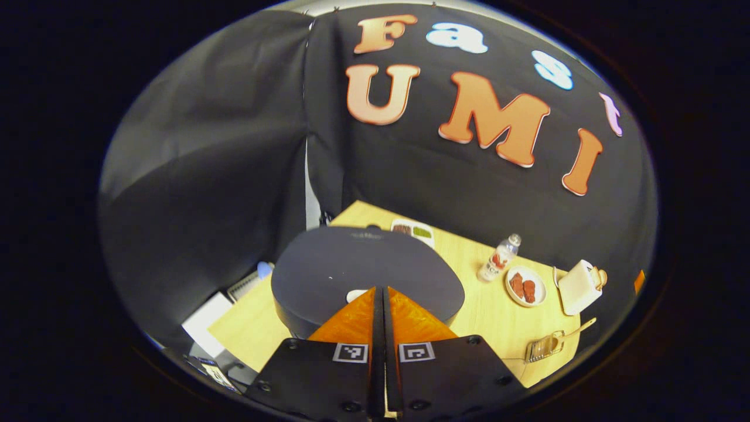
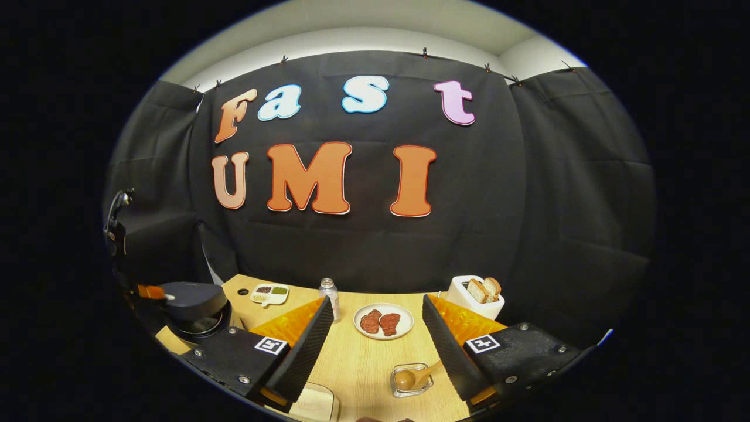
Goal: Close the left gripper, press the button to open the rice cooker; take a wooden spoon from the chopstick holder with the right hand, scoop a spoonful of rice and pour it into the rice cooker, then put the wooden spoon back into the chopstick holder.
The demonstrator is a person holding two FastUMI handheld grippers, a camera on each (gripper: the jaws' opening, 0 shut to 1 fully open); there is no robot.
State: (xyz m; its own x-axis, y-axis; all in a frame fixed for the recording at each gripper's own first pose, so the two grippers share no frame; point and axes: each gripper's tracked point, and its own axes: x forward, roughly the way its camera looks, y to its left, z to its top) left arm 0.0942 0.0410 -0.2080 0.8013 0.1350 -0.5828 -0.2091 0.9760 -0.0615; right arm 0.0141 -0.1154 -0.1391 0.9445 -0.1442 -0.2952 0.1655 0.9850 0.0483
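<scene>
The dark rice cooker [image 1: 363, 266] sits right under my left gripper [image 1: 381, 290], which is shut with its fingers pressed together. Their tips are at the small white button [image 1: 353, 296] on the lid, and the lid is down. In the right gripper view the cooker [image 2: 190, 305] stands at the far left with the left gripper [image 2: 151, 291] on top of it. My right gripper [image 2: 378, 302] is open and holds nothing. A wooden spoon [image 2: 413, 377] lies in the clear holder [image 2: 398, 387] just inside its right finger; the holder [image 1: 545, 347] also appears near the table's front edge.
On the wooden table [image 2: 357, 363] stand a plate of red meat [image 2: 384, 321], a small bottle [image 2: 330, 296], a white toaster with bread [image 2: 476, 298] and a compartment dish [image 2: 269, 293]. A pale tub [image 2: 313, 404] lies at the near edge.
</scene>
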